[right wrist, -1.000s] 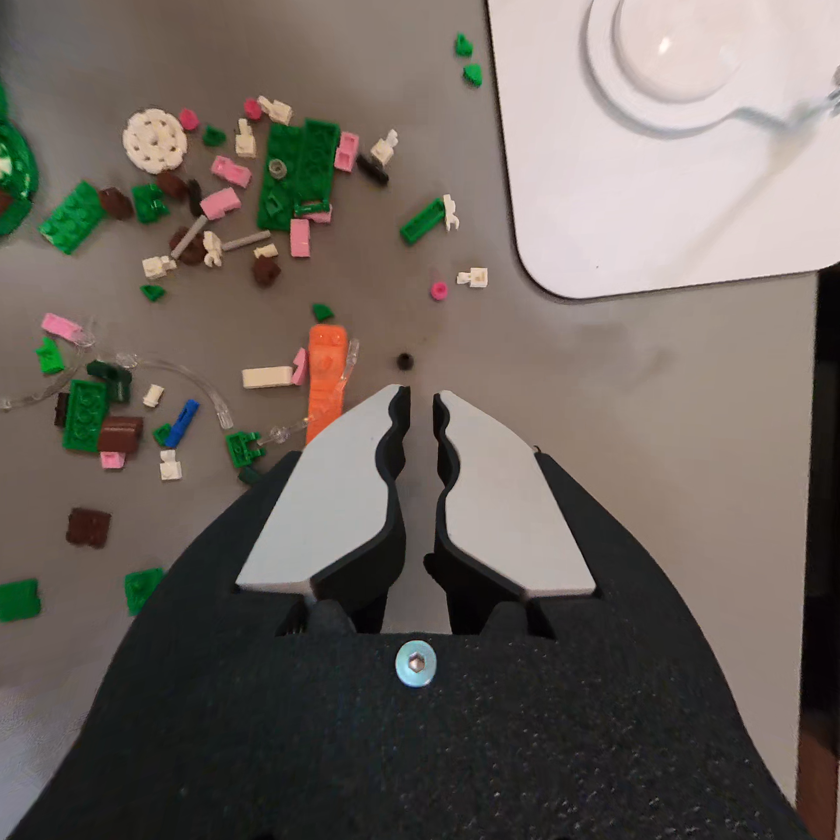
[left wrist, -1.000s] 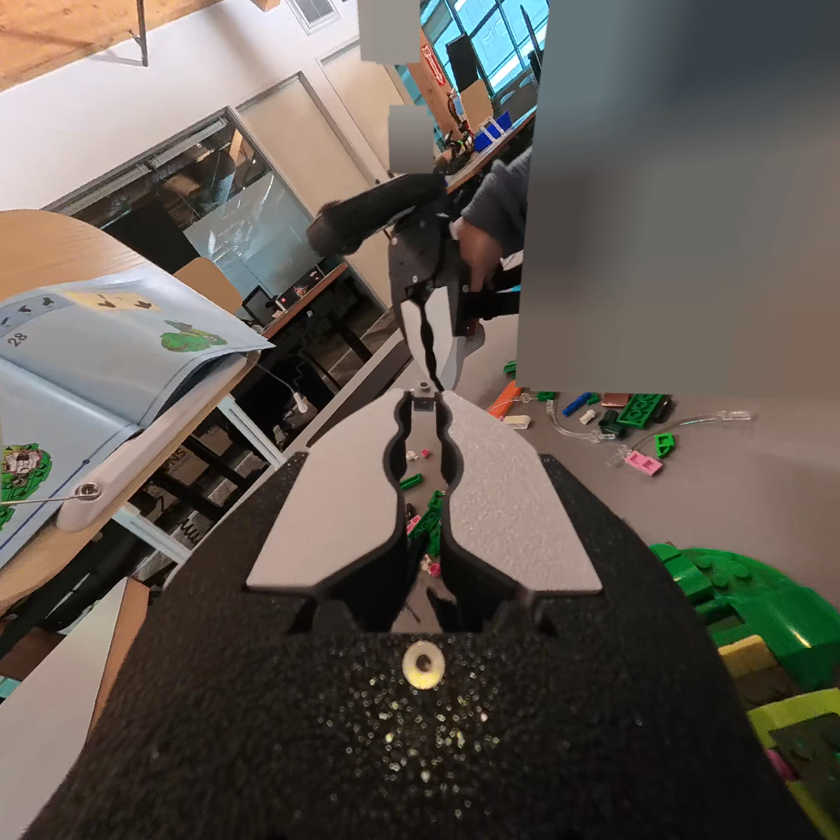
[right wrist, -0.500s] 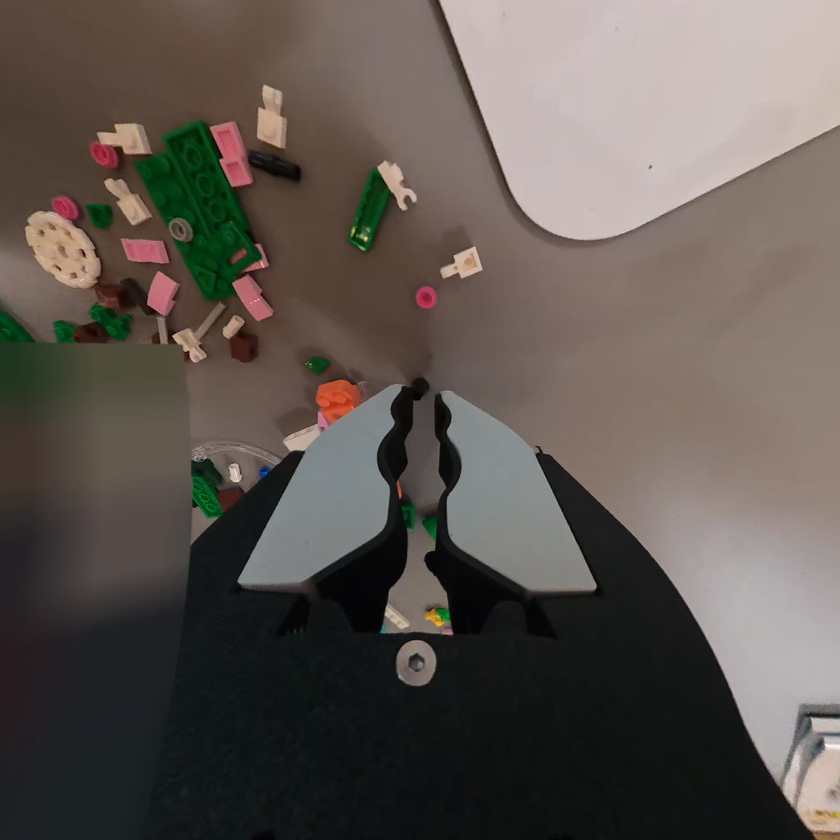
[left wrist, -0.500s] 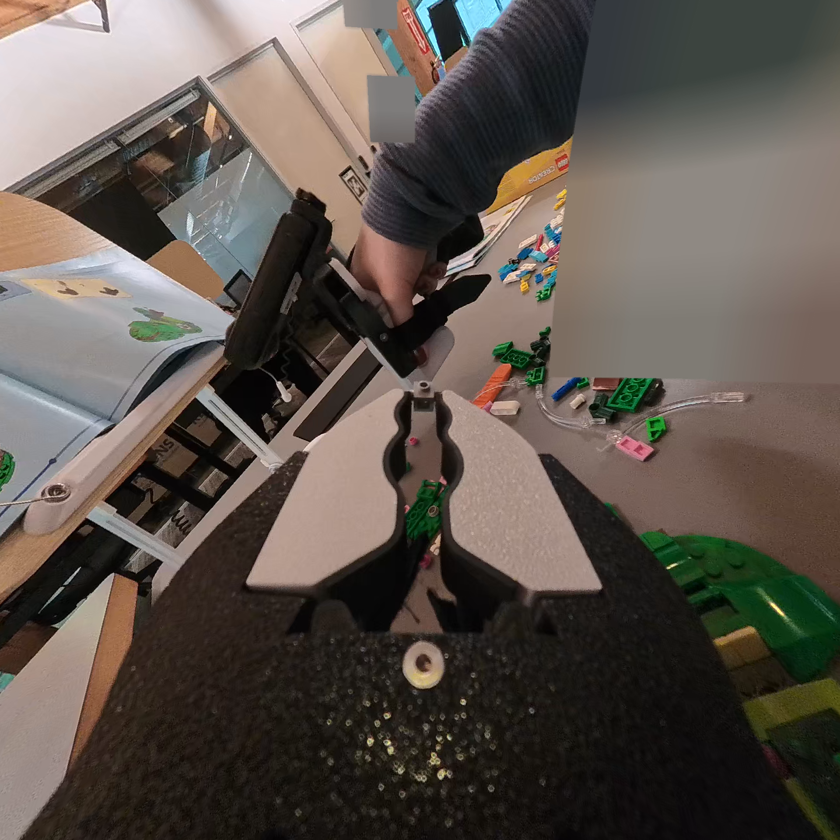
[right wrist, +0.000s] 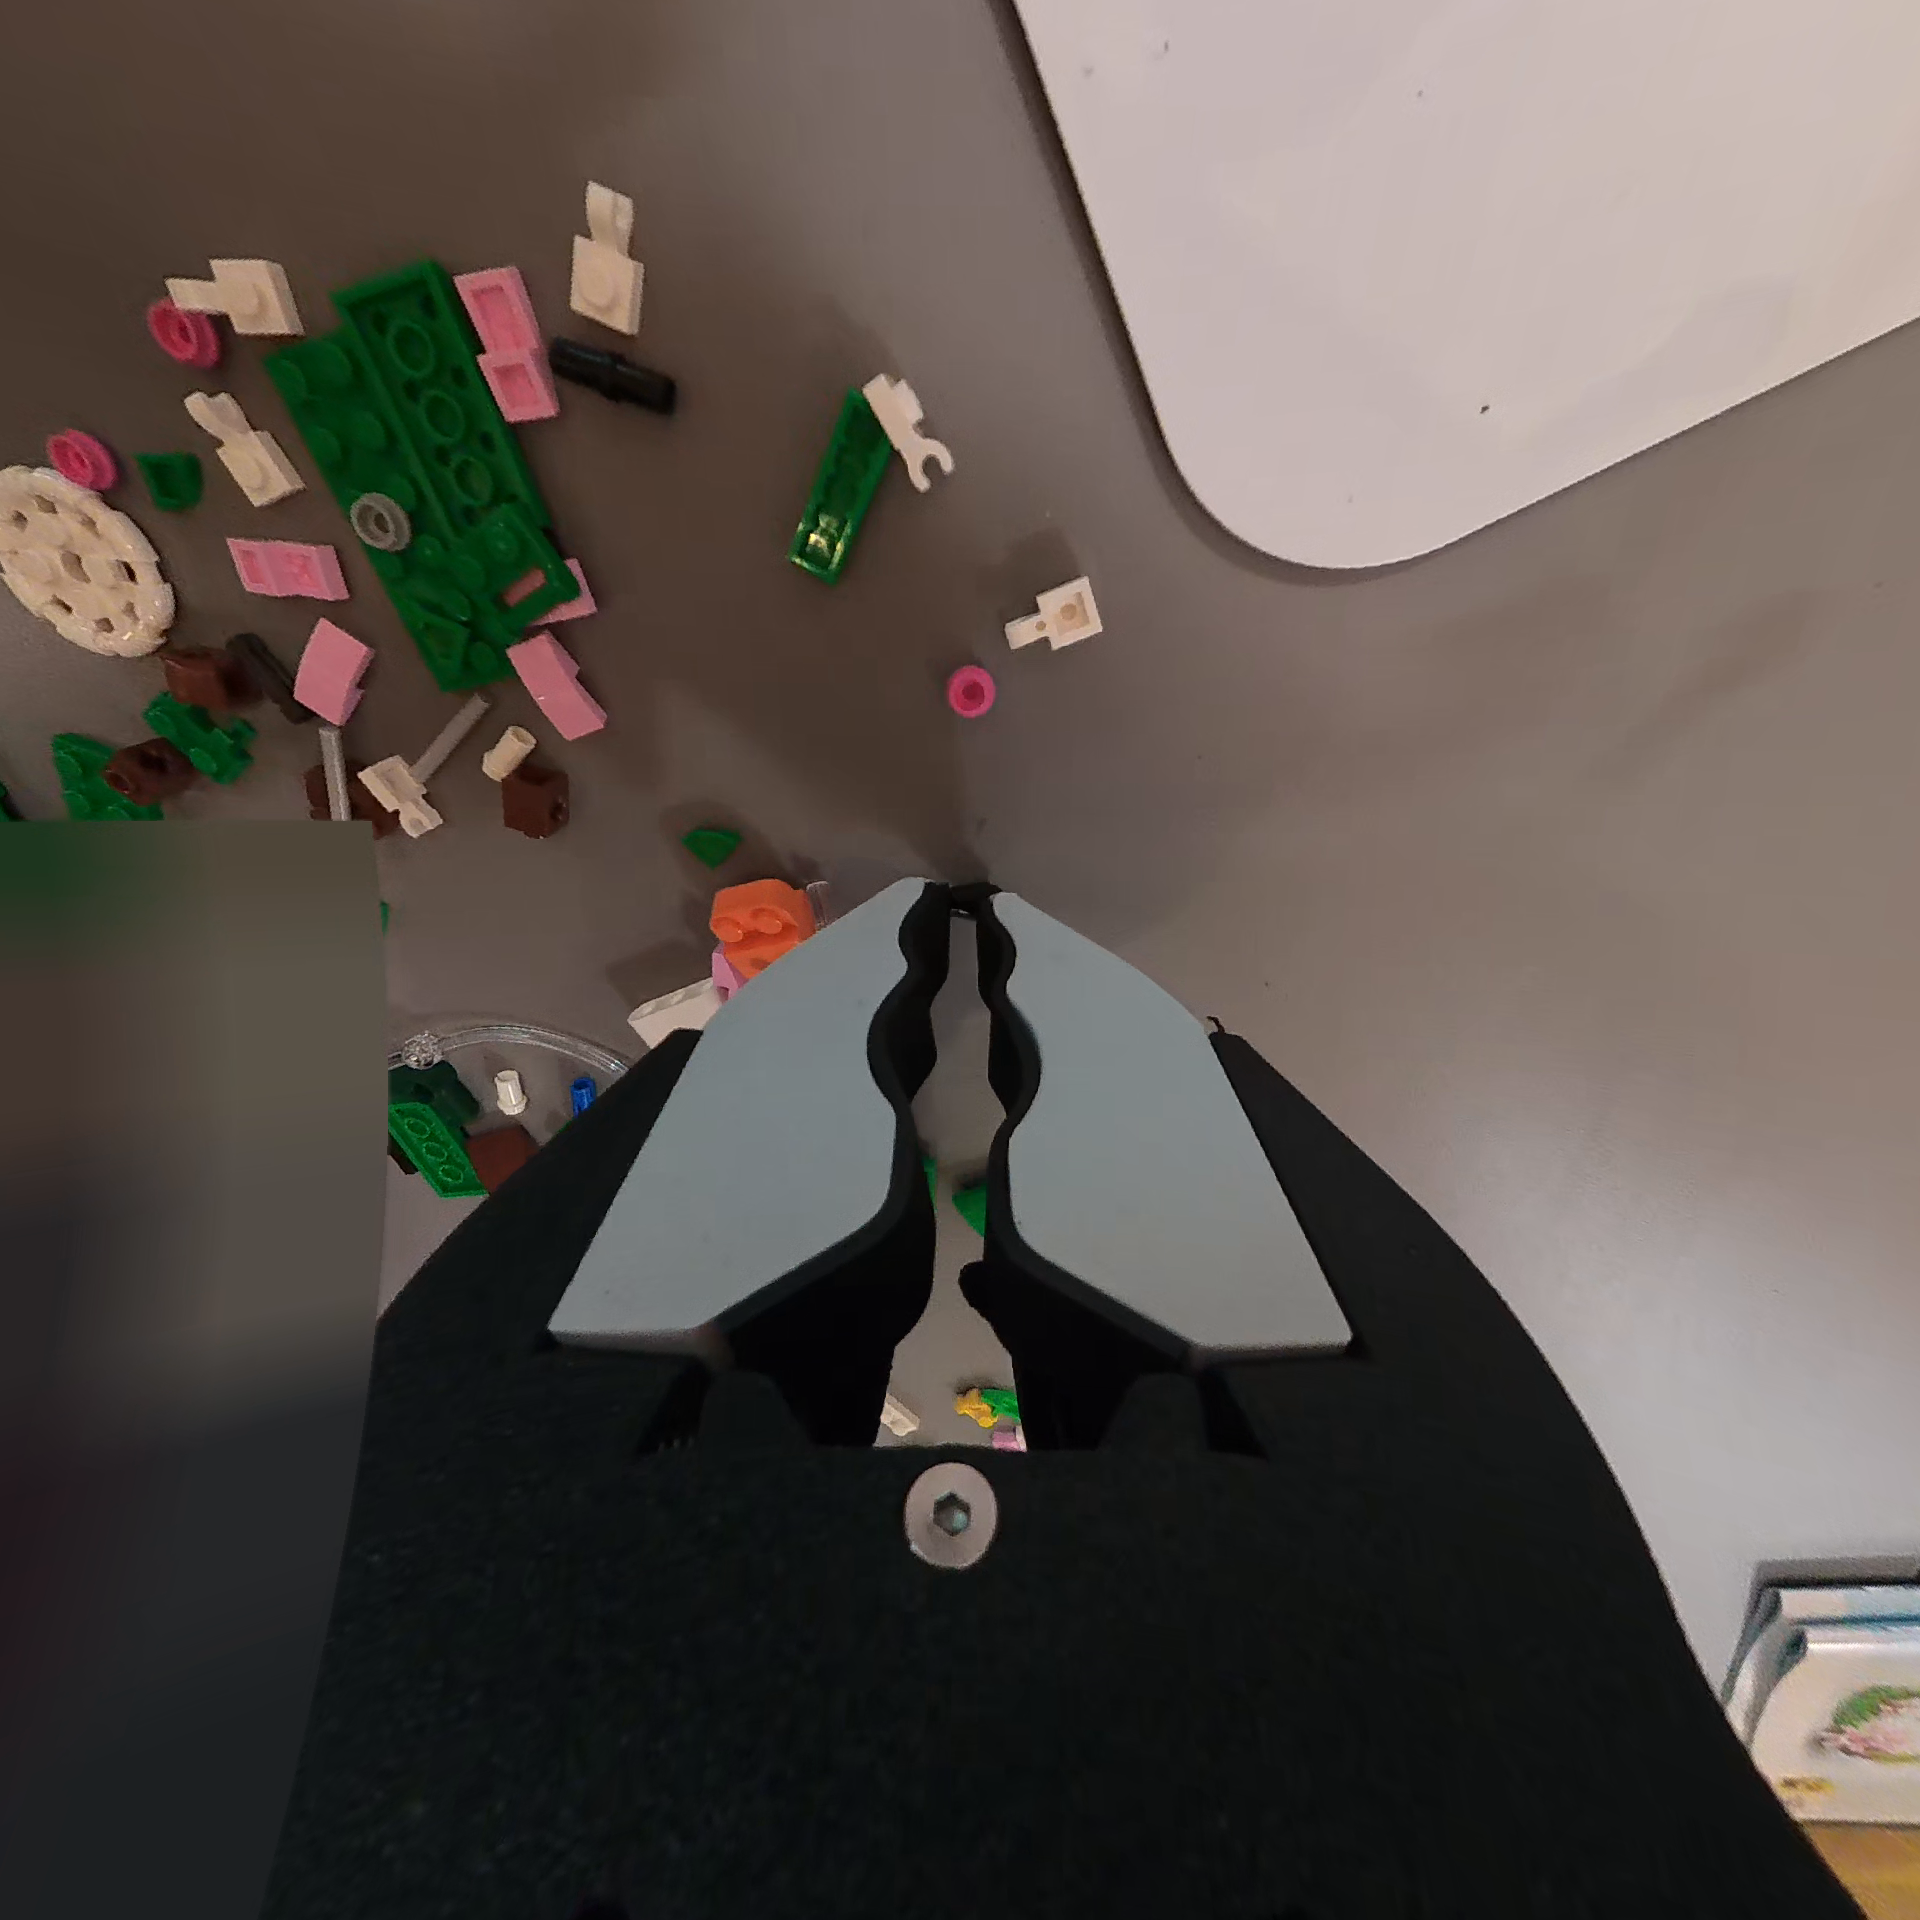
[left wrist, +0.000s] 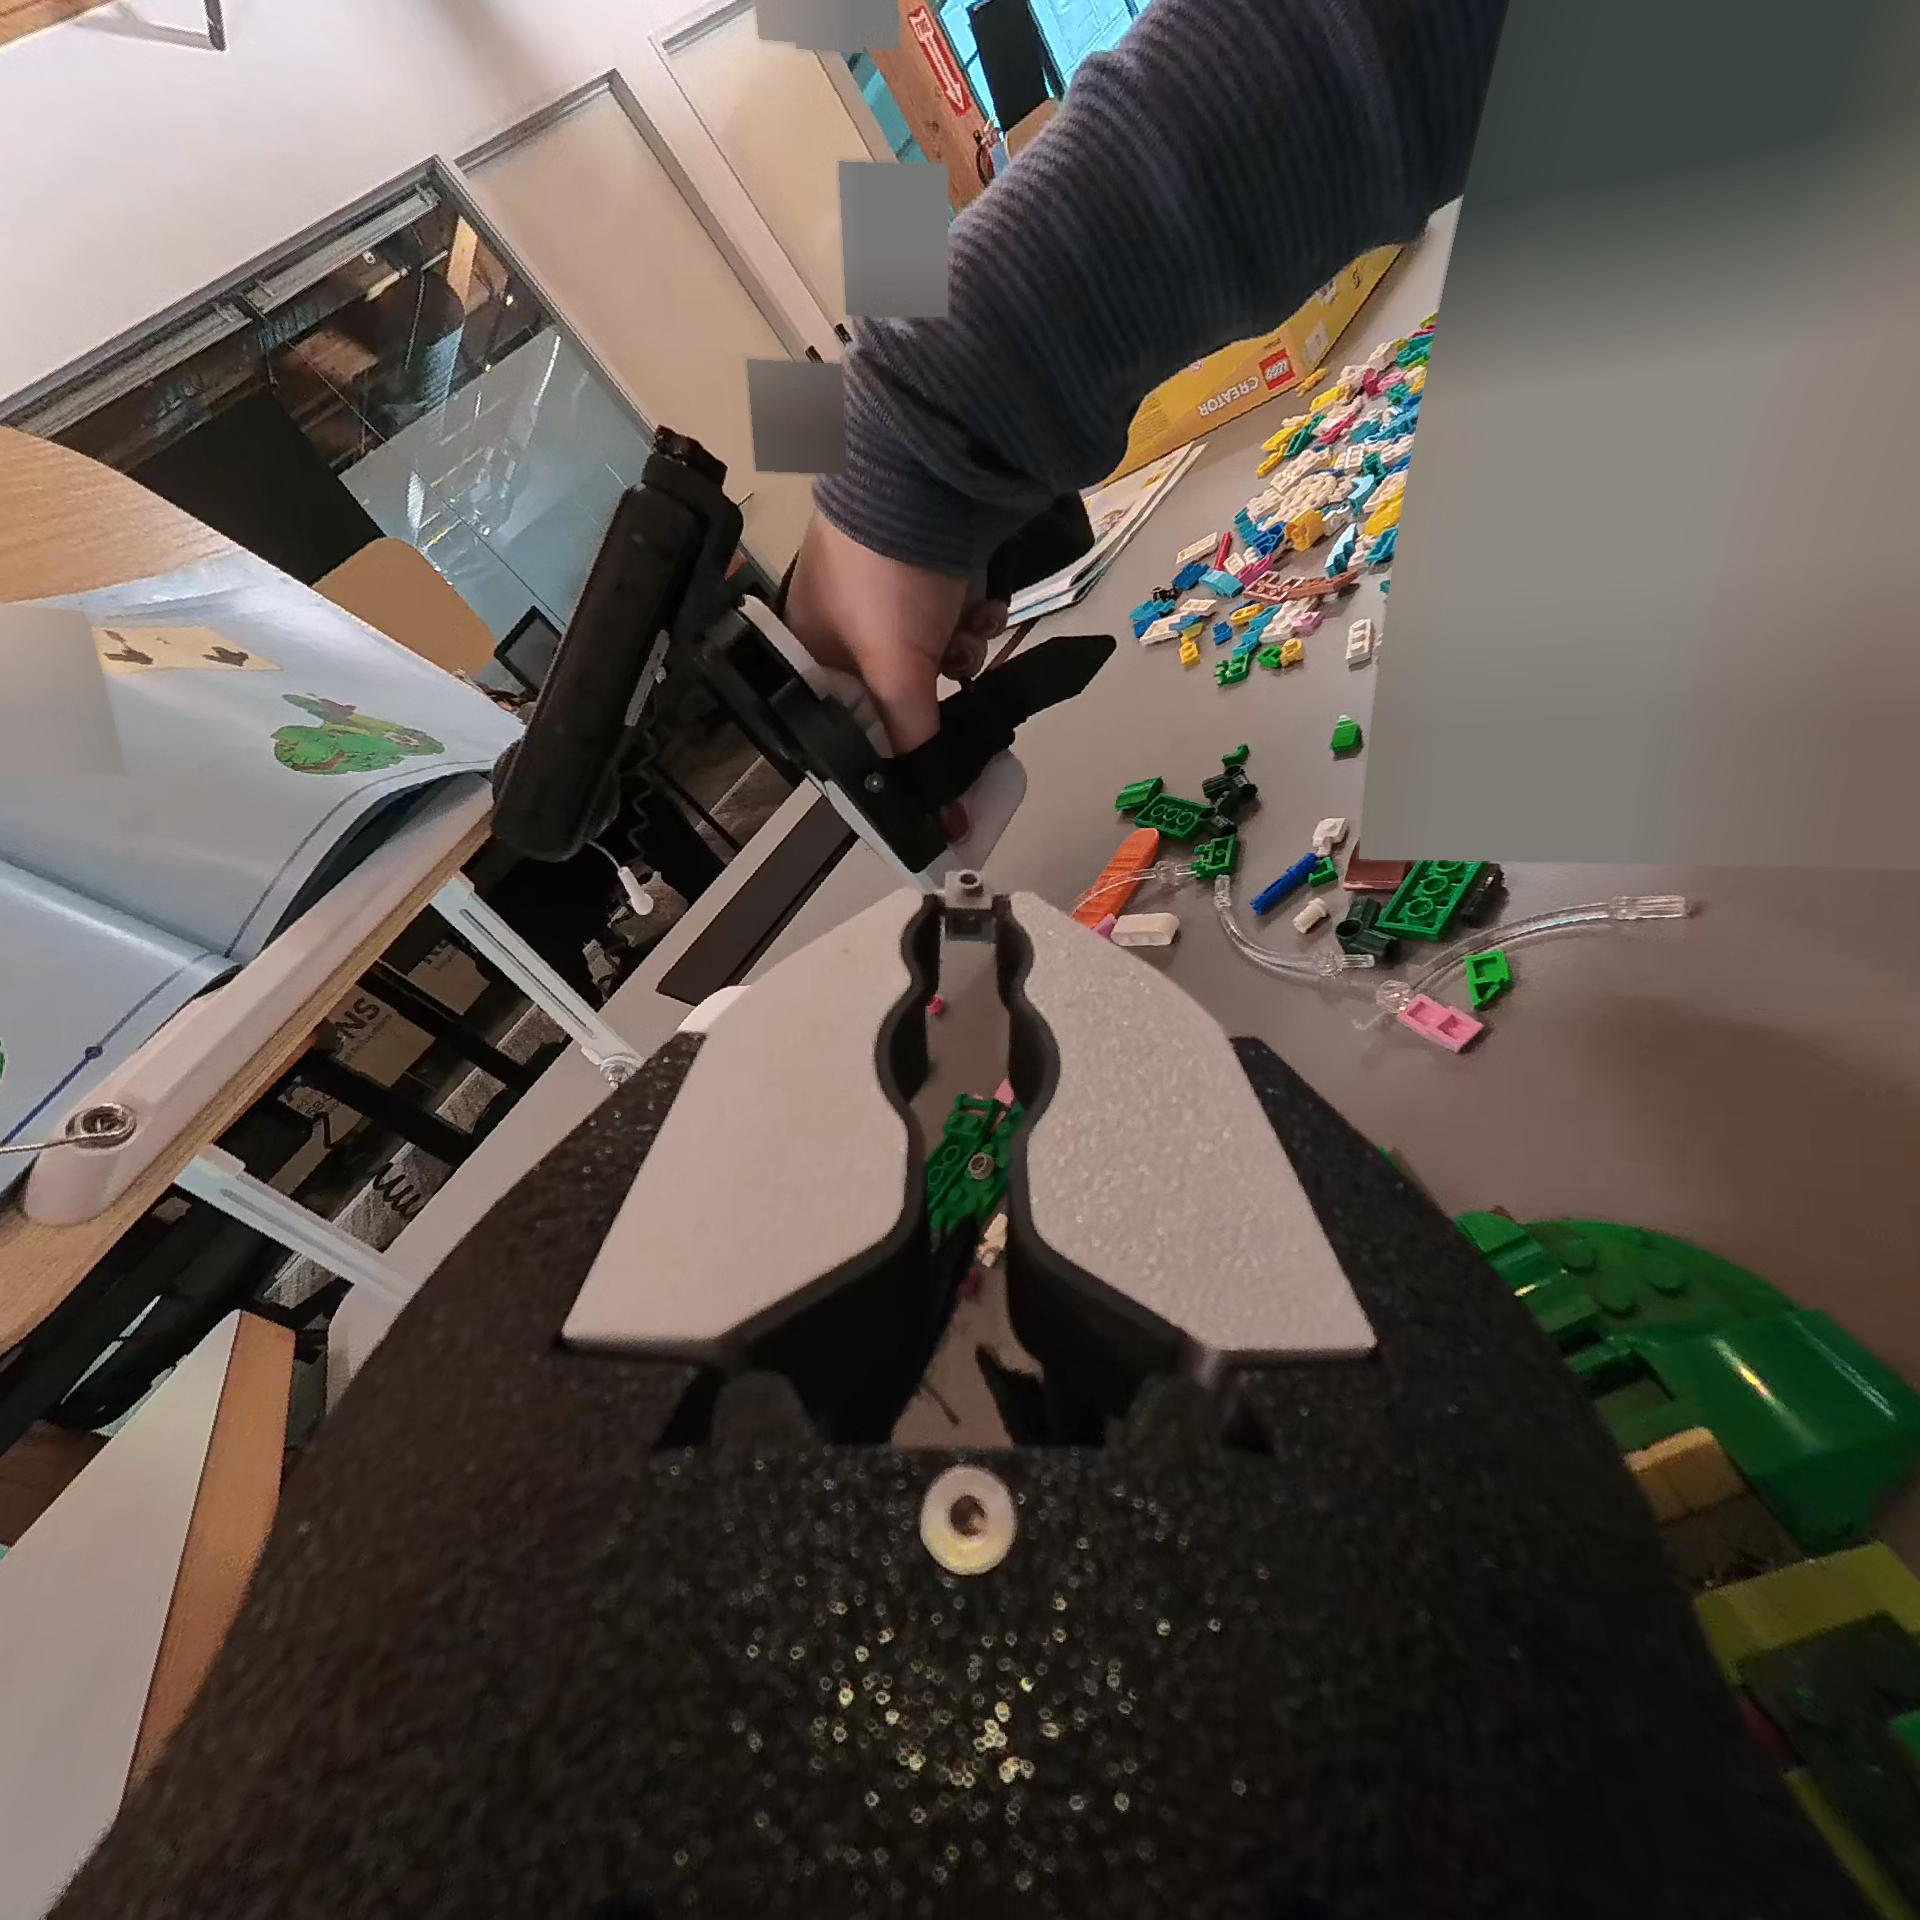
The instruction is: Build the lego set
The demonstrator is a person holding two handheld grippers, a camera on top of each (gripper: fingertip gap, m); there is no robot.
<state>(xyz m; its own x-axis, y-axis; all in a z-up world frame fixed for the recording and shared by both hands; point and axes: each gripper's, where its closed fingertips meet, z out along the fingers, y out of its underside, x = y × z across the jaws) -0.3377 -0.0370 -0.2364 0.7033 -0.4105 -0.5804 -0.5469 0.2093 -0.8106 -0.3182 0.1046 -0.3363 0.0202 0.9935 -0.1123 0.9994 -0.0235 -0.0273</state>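
**Between two claws: small pieces held above a littered desk**

At the tip of the left claw (left wrist: 968,902) a small grey piece (left wrist: 966,906) is gripped, its stud pointing away from the camera along the fingers; its lower part is hidden between the pads. The right claw (right wrist: 963,896) is clenched on a tiny black piece (right wrist: 966,894), of which only a sliver is seen, so neither shape nor long axis can be made out. In the left wrist view the right claw is seen farther off, gripped by a hand (left wrist: 883,634) in a ribbed grey sleeve (left wrist: 1091,312), its tip just beyond the grey piece; whether the two touch cannot be told.

On the grey desk (right wrist: 1455,935) are listed: a long green plate (right wrist: 426,478), lying diagonally; an orange brick (right wrist: 758,920), partly hidden by the right claw; a cream round plate (right wrist: 78,561), cut by the frame edge. A green build (left wrist: 1683,1351) is cut off at lower right. An open instruction booklet (left wrist: 239,748) is propped at left.
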